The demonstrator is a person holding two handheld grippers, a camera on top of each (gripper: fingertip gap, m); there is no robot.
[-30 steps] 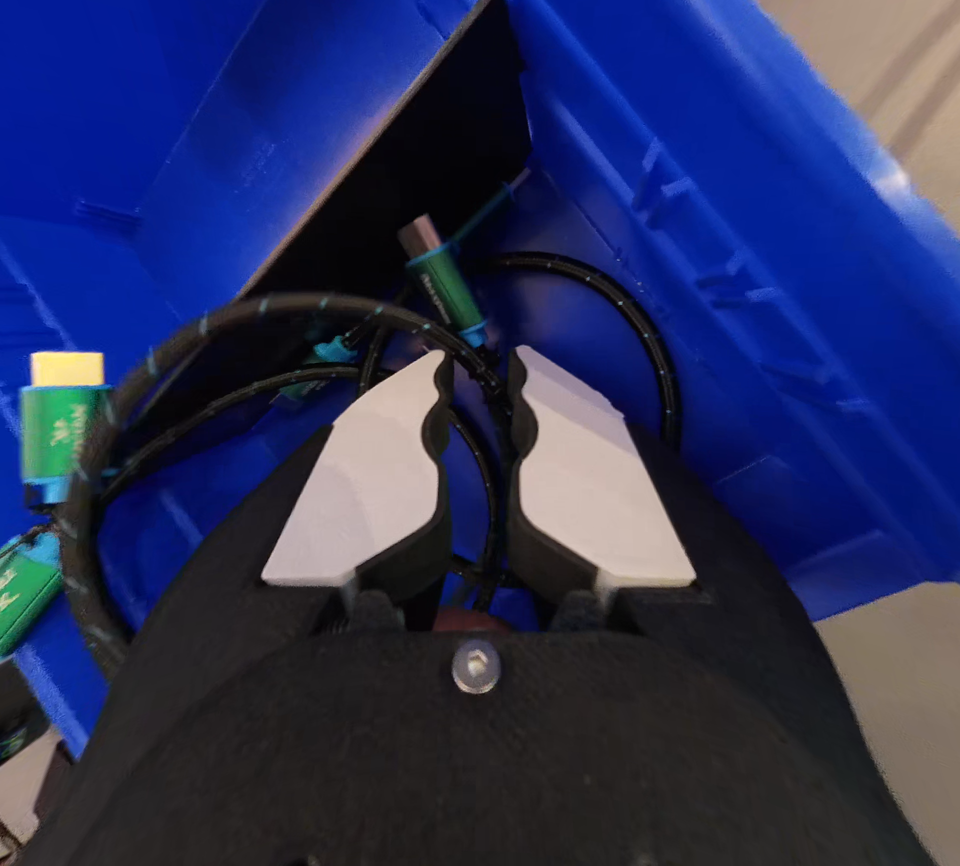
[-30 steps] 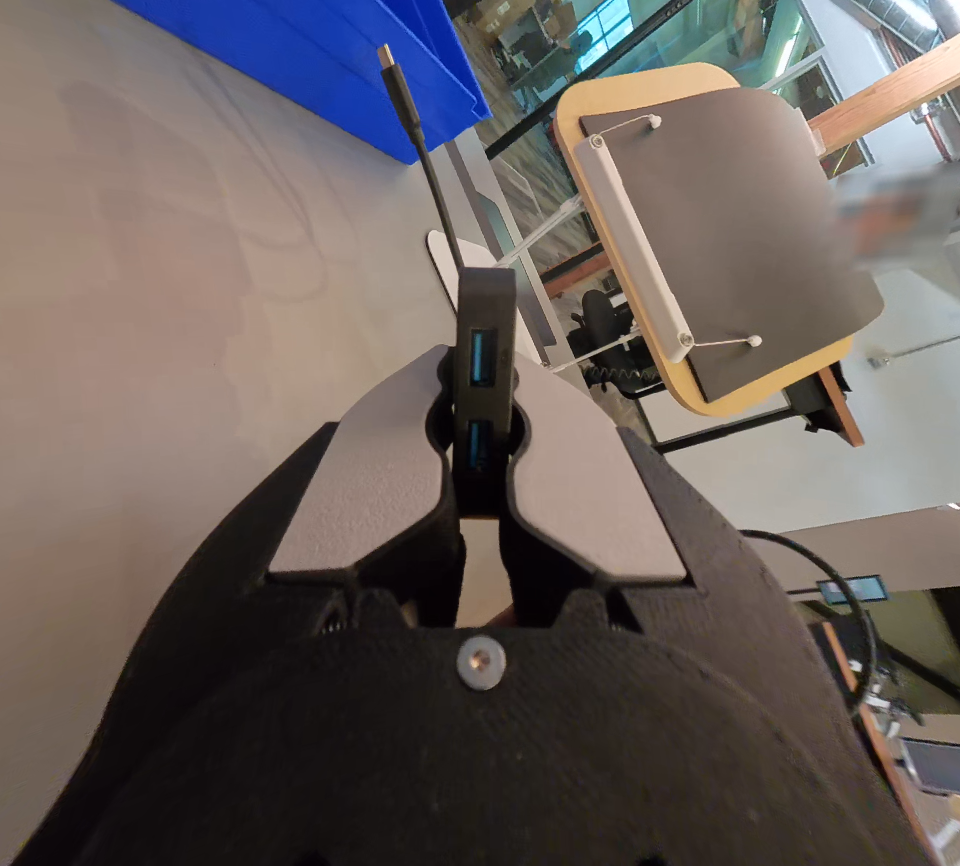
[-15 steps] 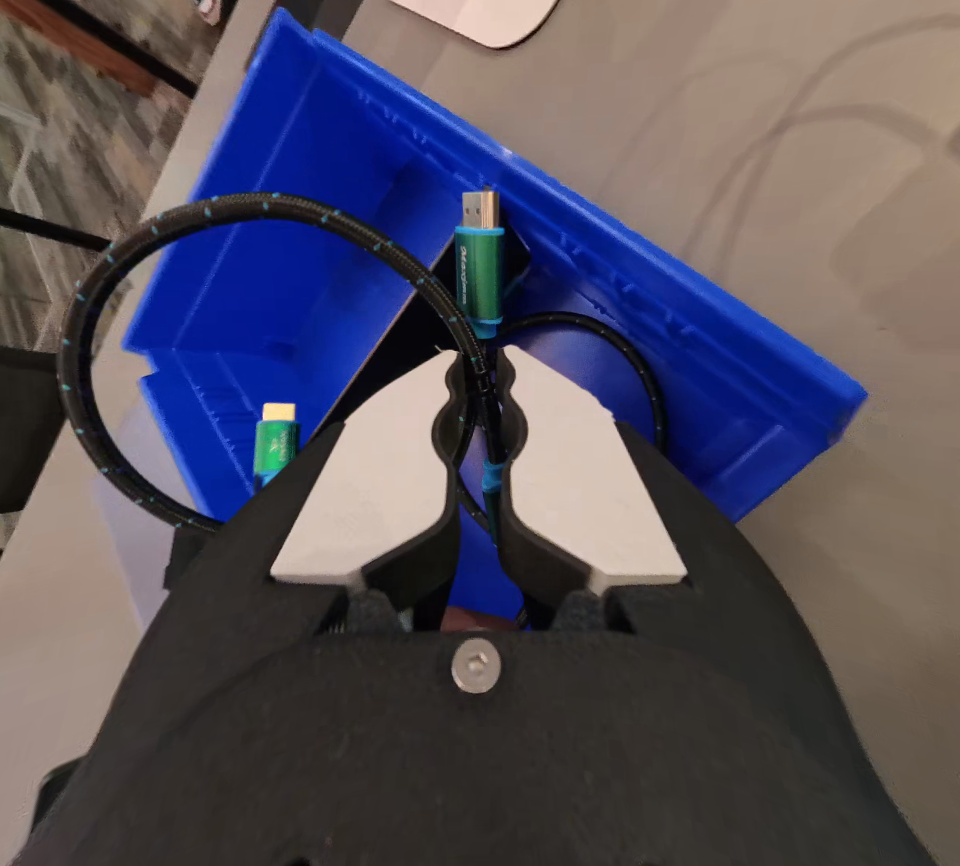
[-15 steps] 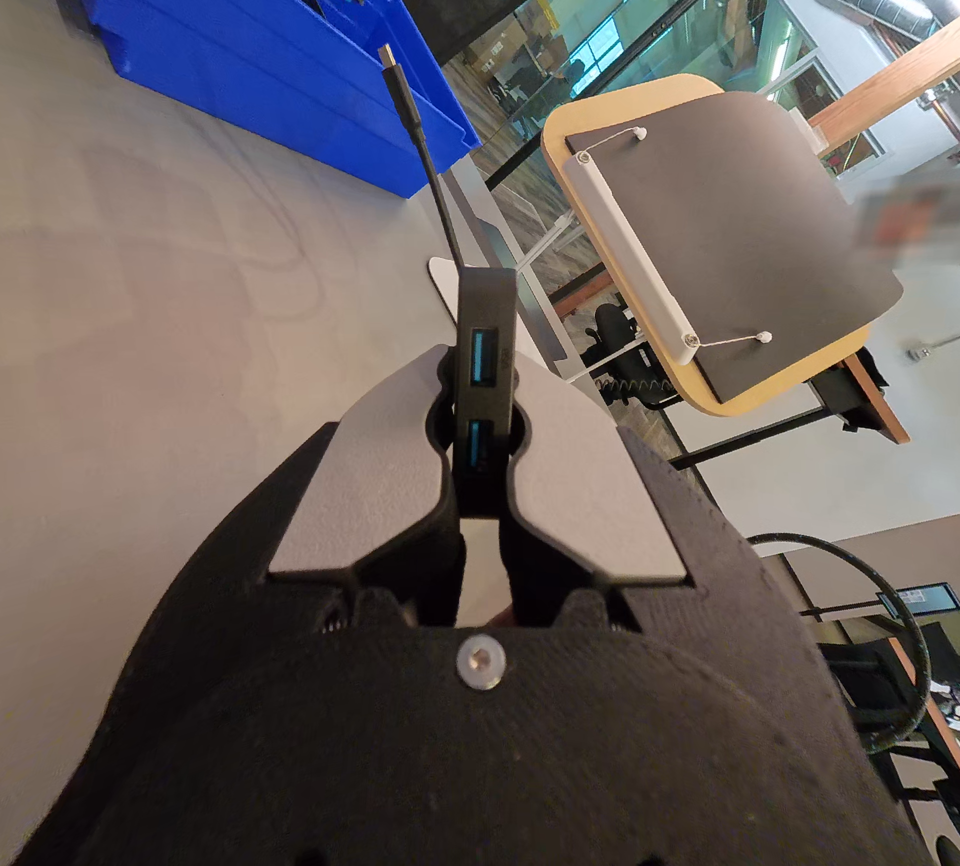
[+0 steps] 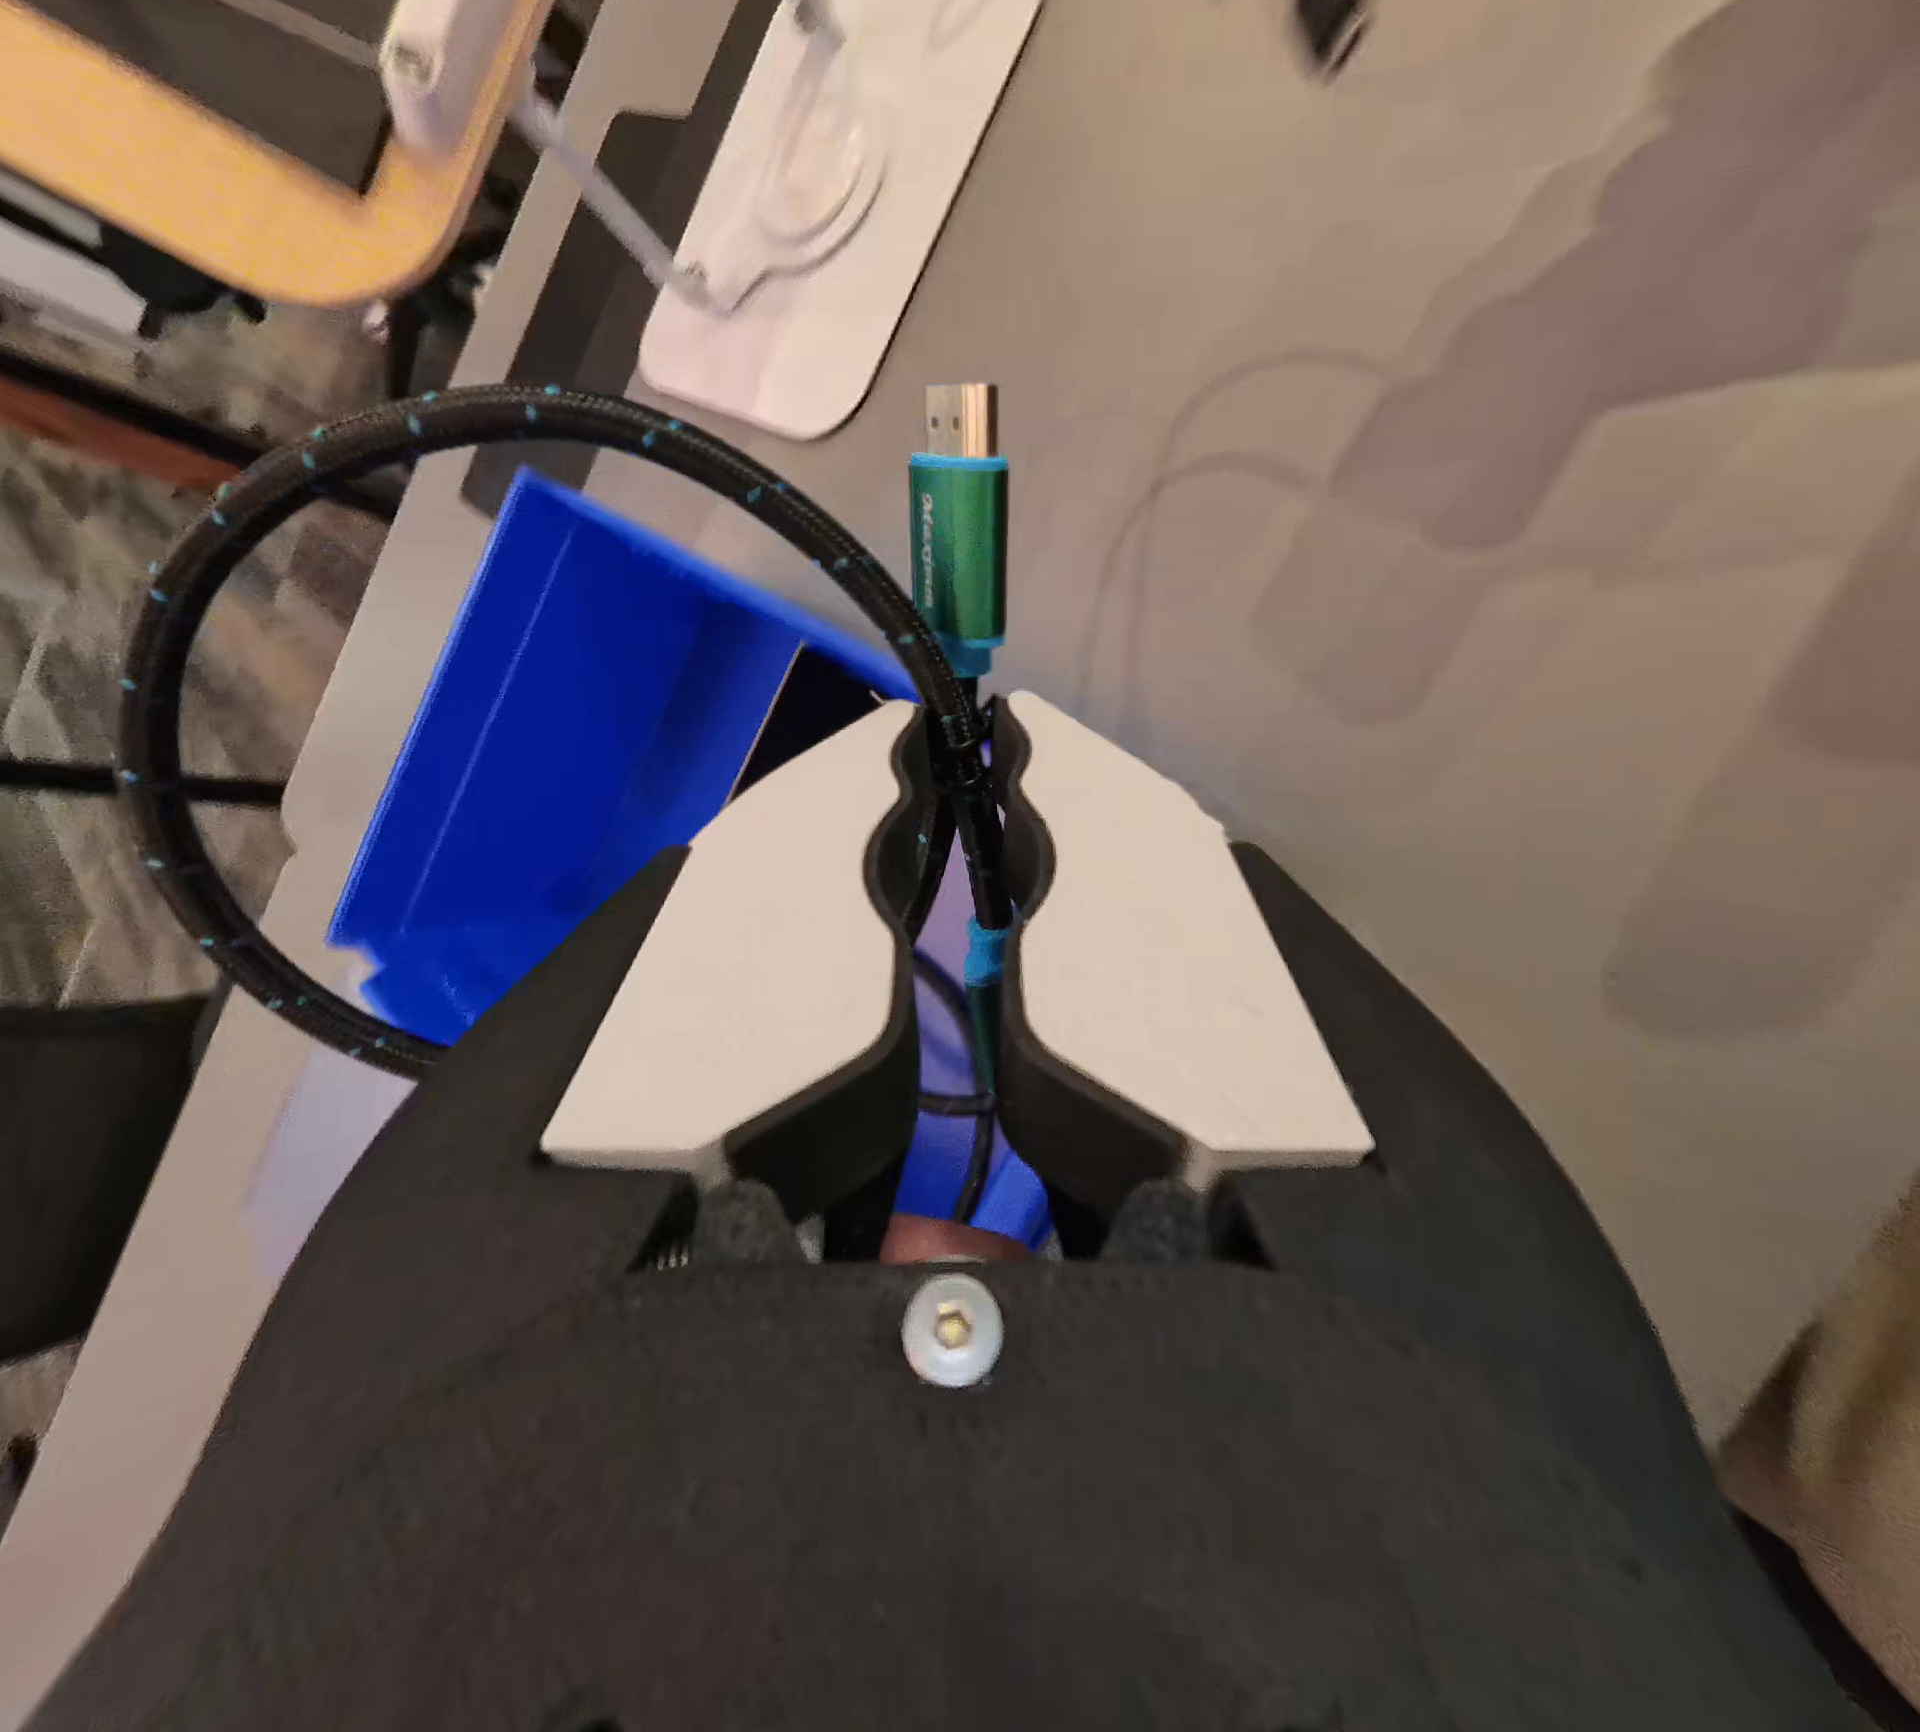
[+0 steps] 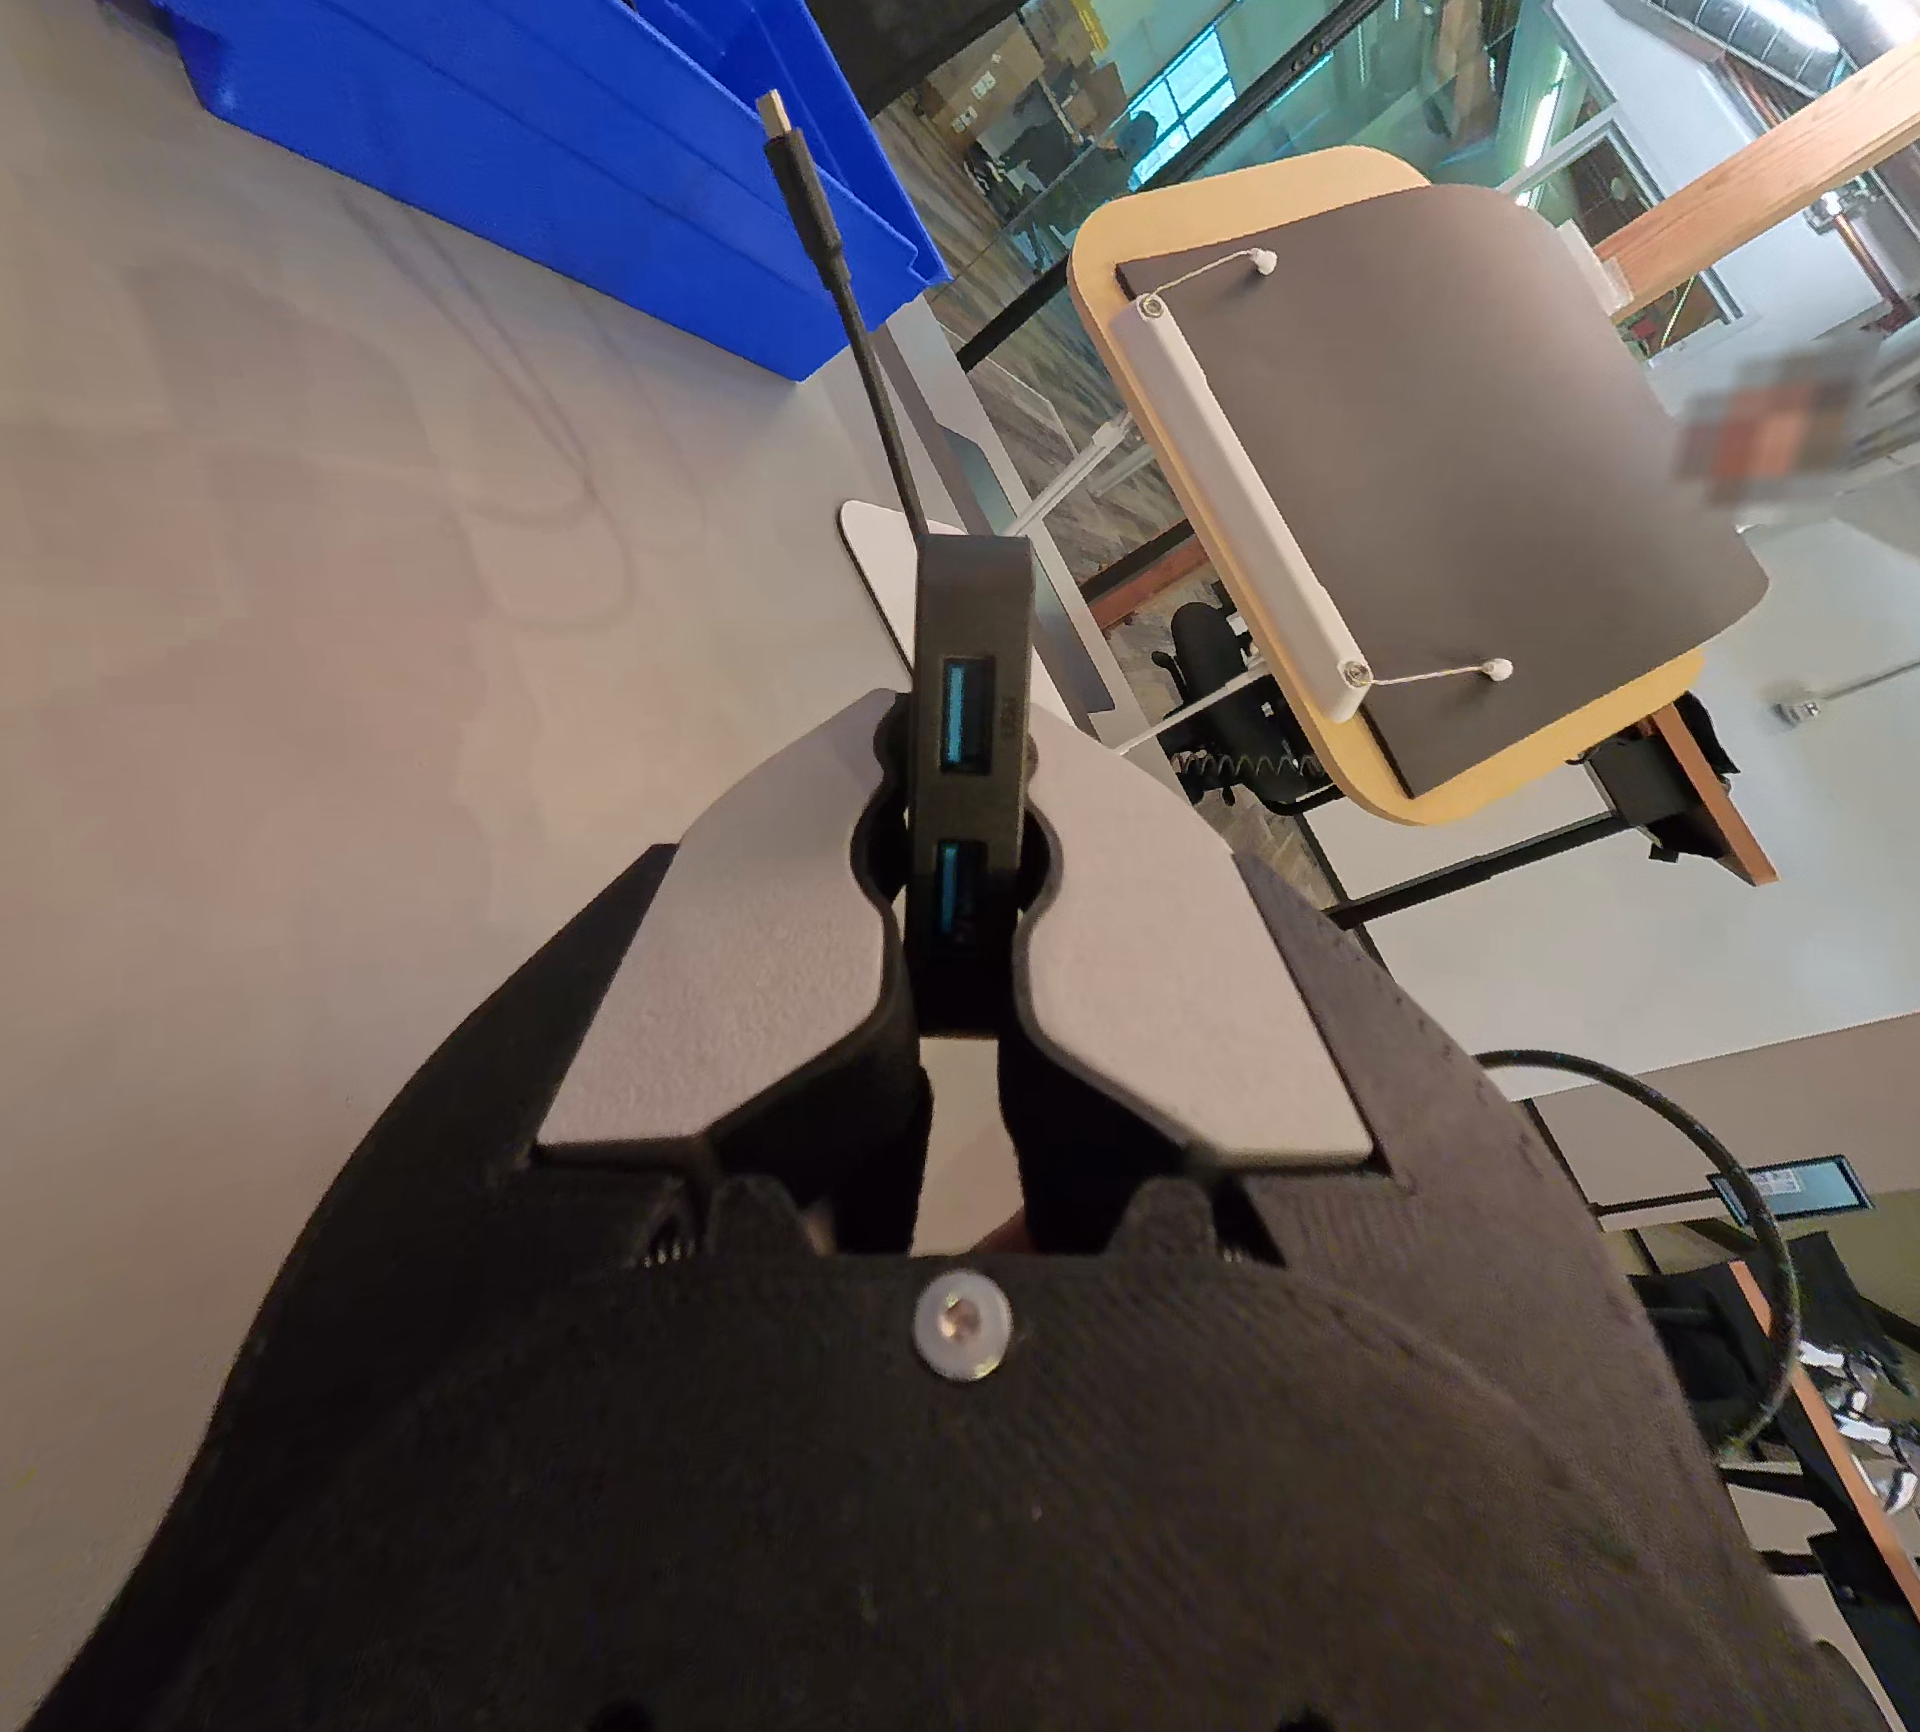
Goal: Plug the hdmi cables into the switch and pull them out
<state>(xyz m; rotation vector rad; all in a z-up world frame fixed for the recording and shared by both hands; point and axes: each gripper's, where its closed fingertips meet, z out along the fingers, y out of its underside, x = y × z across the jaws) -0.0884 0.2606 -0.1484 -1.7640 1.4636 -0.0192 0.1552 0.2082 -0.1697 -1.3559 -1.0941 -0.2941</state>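
HDMI cable (image 5: 951, 778): we hold its braided cord in the clenched left gripper (image 5: 961, 711), green plug (image 5: 958, 555) jutting forward, clear above the table (image 5: 1351, 332). Switch (image 6: 971, 747): clamped in our right gripper (image 6: 961, 716), pigtail lead (image 6: 831, 280) pointing away. Risk, we judge: gripped by its cord, the plug may swivel and miss the port. Only the right view shows the switch's ports; only the left shows the cable's loop.

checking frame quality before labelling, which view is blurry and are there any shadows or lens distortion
Left wrist view: motion blur smears the background stand and blue bin, while the green HDMI plug stays sharp; soft layered shadows cross the table. Right wrist view: sharp throughout, the switch crisp, wide-angle bending of straight lines, and one mosaic patch at the right edge.
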